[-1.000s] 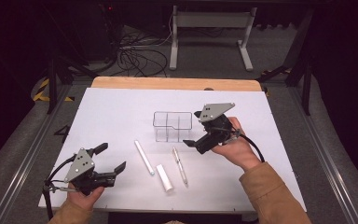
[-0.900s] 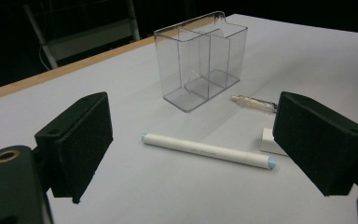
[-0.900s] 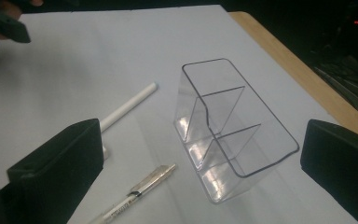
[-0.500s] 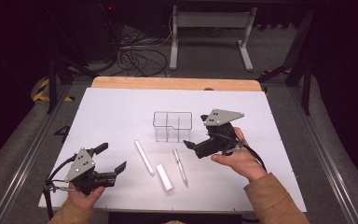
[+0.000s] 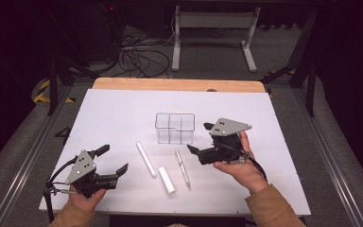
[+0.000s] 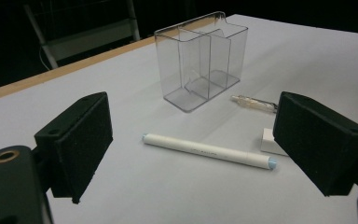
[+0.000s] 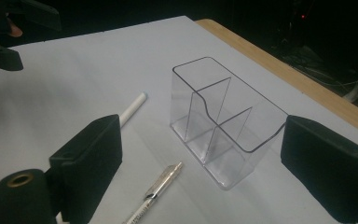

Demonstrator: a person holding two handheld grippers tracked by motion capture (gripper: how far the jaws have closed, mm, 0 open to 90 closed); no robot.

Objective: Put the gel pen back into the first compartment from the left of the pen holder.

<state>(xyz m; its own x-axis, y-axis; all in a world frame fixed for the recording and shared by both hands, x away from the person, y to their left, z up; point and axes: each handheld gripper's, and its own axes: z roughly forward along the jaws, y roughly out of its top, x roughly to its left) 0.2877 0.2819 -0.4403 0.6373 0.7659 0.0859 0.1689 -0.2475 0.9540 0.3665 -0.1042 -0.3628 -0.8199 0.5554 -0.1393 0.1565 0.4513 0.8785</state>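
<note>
A clear plastic organizer with several compartments stands mid-table. In front of it lie a long white pen, a short white eraser-like block and a clear pen. My left gripper rests near the front left corner, open and empty; its own view looks over the white pen toward the organizer. My right gripper hovers just right of the organizer, open and empty. Its own view has the organizer and the clear pen ahead of its jaws.
The white table has a wooden strip along its far edge. Beyond it stand a metal stand and loose cables on the dark floor. Metal rails run along both sides of the table.
My right gripper has drifted toward the near edge and slightly lower, away from the organizer's right side. The left gripper and the objects on the table have not moved.
</note>
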